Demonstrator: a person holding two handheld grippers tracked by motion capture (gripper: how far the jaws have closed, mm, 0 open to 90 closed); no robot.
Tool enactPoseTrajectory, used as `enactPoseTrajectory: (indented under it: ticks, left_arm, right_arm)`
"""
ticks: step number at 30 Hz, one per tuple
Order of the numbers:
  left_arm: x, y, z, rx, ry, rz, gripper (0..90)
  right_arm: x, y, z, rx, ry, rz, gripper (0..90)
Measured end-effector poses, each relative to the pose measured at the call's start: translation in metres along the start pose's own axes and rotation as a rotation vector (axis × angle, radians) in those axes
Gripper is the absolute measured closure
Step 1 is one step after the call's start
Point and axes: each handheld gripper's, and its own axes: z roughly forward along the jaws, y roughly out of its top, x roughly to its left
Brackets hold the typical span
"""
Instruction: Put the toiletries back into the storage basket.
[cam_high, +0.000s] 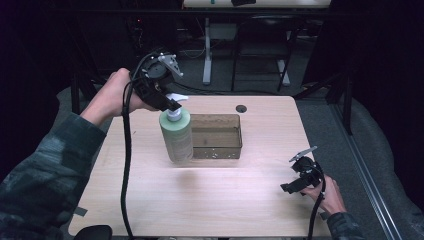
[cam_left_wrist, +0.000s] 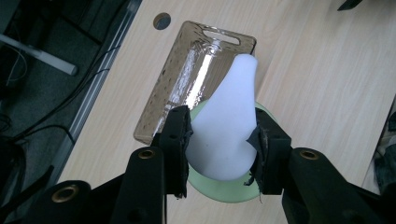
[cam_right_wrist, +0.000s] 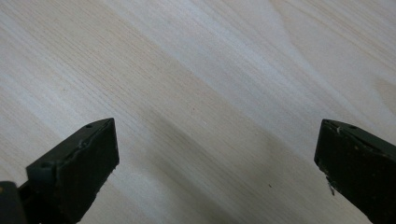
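Your left gripper is clamped on the white pump head of the green bottle, upright just left of the clear bin. Pump grip may slip or swing the bottle into the bin wall. Right gripper gapes wide, idle near right; near table is free.

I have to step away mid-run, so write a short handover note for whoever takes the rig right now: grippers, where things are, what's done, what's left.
Left gripper: shut on the white pump head of the green bottle, holding it from above, beside the near-left corner of the clear brown bin.
Right gripper: open, holding nothing, low over the near-right part of the table.
Done: bottle gripped by its pump. I cannot tell whether its base is on the table or just above it.
Left: probably set the bottle into the bin, which looks empty, then release.
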Motion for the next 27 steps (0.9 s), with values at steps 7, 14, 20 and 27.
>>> enactPoseTrajectory:
  ticks: [7, 14, 20, 27]
  left_arm:
    - [0.006, 0.004, -0.002, -0.002, 0.000, -0.005, 62.4]
    - [0.012, 0.010, -0.004, 0.007, 0.011, -0.008, 62.4]
    - [0.016, 0.015, -0.006, 0.005, 0.019, -0.014, 62.4]
    - [0.022, 0.020, -0.008, 0.005, 0.032, -0.013, 62.5]
  right_arm:
    - [0.000, 0.000, 0.000, -0.003, 0.000, 0.001, 0.0]
    - [0.000, 0.000, 0.000, -0.003, 0.001, -0.002, 0.0]
    - [-0.001, -0.001, 0.000, -0.002, 0.000, -0.009, 0.0]
    - [0.000, 0.000, -0.001, -0.003, 0.003, -0.002, 0.0]
